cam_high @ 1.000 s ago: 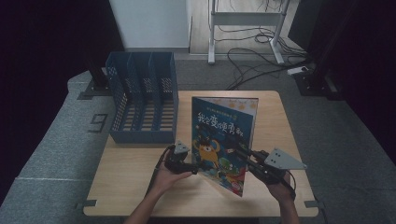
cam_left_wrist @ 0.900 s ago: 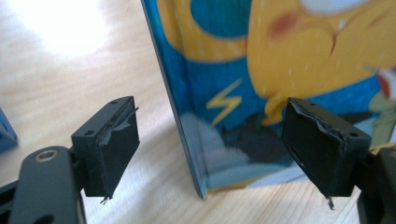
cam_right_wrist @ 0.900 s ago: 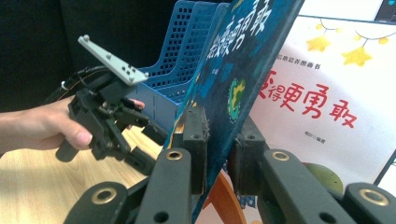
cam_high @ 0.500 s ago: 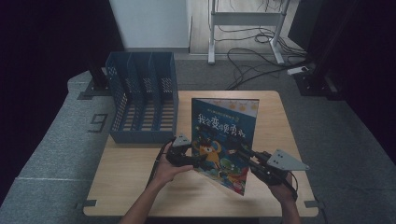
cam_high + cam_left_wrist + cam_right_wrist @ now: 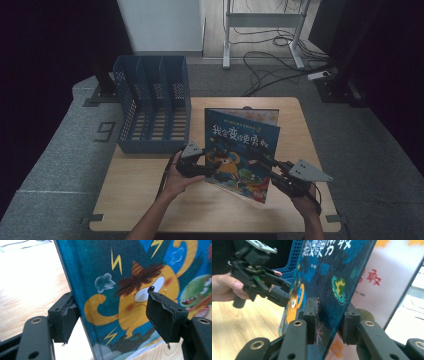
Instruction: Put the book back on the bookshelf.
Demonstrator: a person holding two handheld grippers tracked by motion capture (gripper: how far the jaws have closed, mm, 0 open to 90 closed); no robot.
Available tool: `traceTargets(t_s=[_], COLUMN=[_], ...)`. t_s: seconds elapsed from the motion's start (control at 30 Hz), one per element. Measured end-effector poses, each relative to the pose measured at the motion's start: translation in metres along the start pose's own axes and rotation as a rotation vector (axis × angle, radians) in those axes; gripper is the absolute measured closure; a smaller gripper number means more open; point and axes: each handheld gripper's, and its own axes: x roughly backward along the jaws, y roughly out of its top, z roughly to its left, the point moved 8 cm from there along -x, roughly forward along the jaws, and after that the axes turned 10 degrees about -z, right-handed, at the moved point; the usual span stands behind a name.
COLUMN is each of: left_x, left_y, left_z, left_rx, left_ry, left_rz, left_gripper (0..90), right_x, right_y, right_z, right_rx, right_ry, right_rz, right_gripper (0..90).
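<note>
Blue picture book [image 5: 243, 150] upright on wooden table [image 5: 150, 200], right claw [image 5: 329, 322] loosening around its cover, left claw [image 5: 112, 322] narrowing, not clamped.

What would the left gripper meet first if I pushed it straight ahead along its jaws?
Nothing new: the book's spine edge already stands between the left gripper's open jaws, so it would likely slide further along the cover.

The high view is dim, its left and right edges sinking into near black, while the counter [image 5: 150, 200] in the lower middle is evenly lit with soft, faint shadows. In the left gripper view the upper left is washed out to white glare and the near jaws are slightly soft. The right gripper view glares pale at right, with the hand [image 5: 227, 288] at upper left blurred.
</note>
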Motion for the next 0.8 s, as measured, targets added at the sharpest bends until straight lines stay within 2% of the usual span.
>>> traceTargets(t_s=[0.27,0.37,0.63,0.8], left_x=[0.007,0.009,0.014,0.019], left_y=[0.001,0.002,0.010,0.017], left_z=[-0.007,-0.010,-0.018,-0.019], left_rx=[-0.035,-0.061,-0.075,-0.078], left_ry=[-0.007,-0.014,-0.028,-0.024], left_rz=[-0.004,-0.018,-0.053,-0.081], left_gripper=[26.9,28.3,29.1,31.5], right_x=[-0.001,-0.001,-0.001,-0.003], right_y=[-0.009,-0.012,-0.017,-0.018], right_z=[-0.010,-0.014,-0.023,-0.023], right_rx=[0.017,0.018,-0.010,-0.016], right_ry=[-0.043,-0.068,-0.116,-0.122], right_rz=[0.025,0.028,0.028,0.027], right_gripper=[63.2,60.6,56.1,53.6])
